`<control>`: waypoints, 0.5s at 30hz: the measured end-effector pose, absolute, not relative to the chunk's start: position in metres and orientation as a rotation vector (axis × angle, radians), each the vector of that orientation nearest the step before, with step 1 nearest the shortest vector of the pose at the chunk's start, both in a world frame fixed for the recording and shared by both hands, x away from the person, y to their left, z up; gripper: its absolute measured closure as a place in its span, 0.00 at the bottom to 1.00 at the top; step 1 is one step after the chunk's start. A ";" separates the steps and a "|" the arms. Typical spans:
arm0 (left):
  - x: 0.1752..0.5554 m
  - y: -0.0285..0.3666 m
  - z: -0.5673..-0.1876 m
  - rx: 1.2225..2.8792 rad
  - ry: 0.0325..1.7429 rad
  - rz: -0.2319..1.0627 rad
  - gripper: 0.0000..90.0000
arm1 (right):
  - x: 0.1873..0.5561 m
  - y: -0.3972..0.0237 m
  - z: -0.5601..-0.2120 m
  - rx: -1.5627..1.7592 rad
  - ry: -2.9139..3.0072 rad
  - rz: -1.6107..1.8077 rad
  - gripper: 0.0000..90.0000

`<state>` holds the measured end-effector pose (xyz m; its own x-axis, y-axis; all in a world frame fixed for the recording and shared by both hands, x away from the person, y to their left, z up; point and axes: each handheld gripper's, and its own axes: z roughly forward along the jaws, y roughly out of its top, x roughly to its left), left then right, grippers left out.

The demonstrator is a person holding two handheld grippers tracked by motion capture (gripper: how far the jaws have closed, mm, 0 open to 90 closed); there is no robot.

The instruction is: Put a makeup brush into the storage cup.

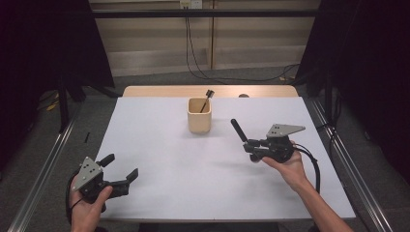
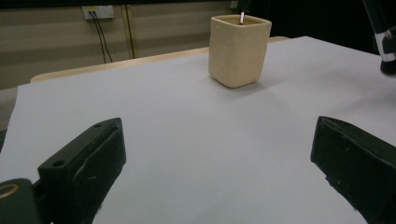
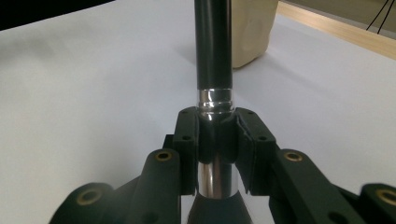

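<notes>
A cream square cup (image 1: 199, 116) stands at the back centre of the white sheet, with a thin dark brush (image 1: 208, 96) leaning in it. My right gripper (image 1: 250, 145) is to the cup's right and nearer me, shut on a black-handled brush (image 1: 238, 129) whose handle points up toward the cup. In the right gripper view the jaws clamp its silver ferrule (image 3: 214, 100), and the cup (image 3: 252, 32) sits just behind the handle. My left gripper (image 1: 118, 166) rests at the near left corner, open, nothing between its jaws. The cup (image 2: 239, 49) lies far ahead of it.
The white sheet (image 1: 169, 159) covers a wooden table whose bare strip (image 1: 159, 91) shows at the back. Black cables hang down the far wall (image 1: 191, 53). Metal rails (image 1: 43, 164) run along both sides of the table.
</notes>
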<state>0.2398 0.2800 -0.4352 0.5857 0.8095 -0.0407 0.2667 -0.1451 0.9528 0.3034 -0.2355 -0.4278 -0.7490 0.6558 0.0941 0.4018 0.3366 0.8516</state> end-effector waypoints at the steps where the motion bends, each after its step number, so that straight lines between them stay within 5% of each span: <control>1: 0.240 0.280 -0.435 1.700 0.897 0.605 0.04 | 0.302 -0.235 -0.429 0.949 2.341 1.373 0.80; 15: 0.241 0.261 -0.430 1.706 0.820 0.558 0.03 | 0.296 -0.222 -0.425 0.891 2.379 1.504 0.80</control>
<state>0.2410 0.2614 -0.4303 0.6485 0.7601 -0.0416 0.2397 -0.1520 0.9589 0.2958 -0.2221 -0.4251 -0.8017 0.5778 0.1534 0.3864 0.3051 0.8704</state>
